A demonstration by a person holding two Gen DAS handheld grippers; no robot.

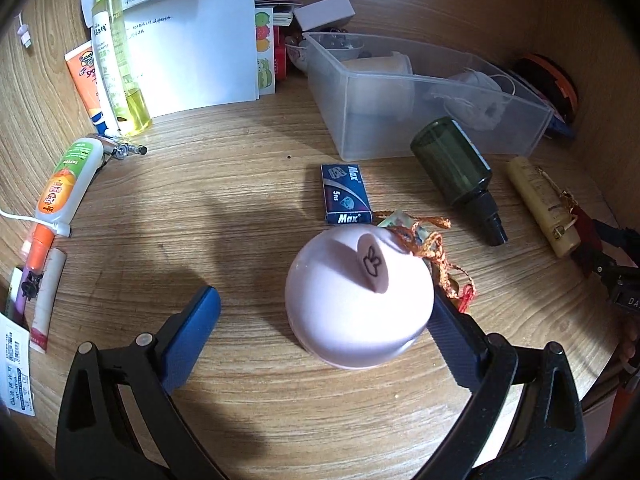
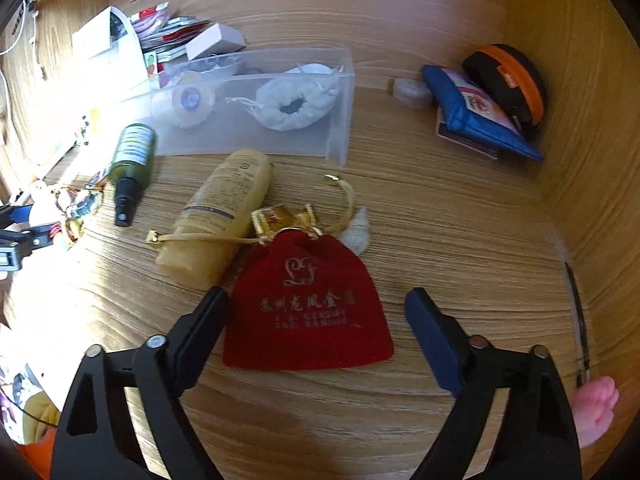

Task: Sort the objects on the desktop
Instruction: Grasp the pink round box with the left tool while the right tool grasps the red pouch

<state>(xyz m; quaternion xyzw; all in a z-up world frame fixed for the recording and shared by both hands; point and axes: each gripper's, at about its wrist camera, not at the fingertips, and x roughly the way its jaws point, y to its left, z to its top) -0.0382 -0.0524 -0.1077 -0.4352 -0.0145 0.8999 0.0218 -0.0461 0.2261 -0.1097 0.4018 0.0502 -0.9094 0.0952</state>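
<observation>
the left tongs [image 1: 324, 320] stand wide open around a pink dome-shaped object [image 1: 356, 304] resting on the wooden counter [image 1: 240, 208]. the right-hand blue pad [image 1: 456, 344] looks to be touching the dome's side, while the other pad [image 1: 192, 332] stays well apart from it, so nothing is gripped. just behind the dome lies an orange braided cord [image 1: 432, 248], and beside that a blue max staple box [image 1: 345, 194] lying flat. further back a dark green spray bottle [image 1: 456, 168] lies on its side with its black nozzle pointing toward the camera, near a clear plastic bin [image 1: 420, 100] that holds a white roll and a white drawstring pouch. along the left edge lie a glue bottle [image 1: 64, 184] and a yellow-green spray bottle [image 1: 116, 60], with white papers [image 1: 192, 48] behind them.

the right tongs [image 2: 316, 320] are also wide open, their pads on either side of a red velvet pouch [image 2: 308, 304] lying flat on the counter; the left pad [image 2: 200, 328] is just beside the pouch's edge and the right pad [image 2: 432, 340] is apart from it, with no grip. the pouch's gold drawstring [image 2: 208, 237] trails over a cream tube [image 2: 224, 208] lying just behind it. beyond, the green spray bottle and the clear bin appear again. at the far right corner a blue pouch [image 2: 480, 120] leans against a black and orange case [image 2: 508, 80].
</observation>
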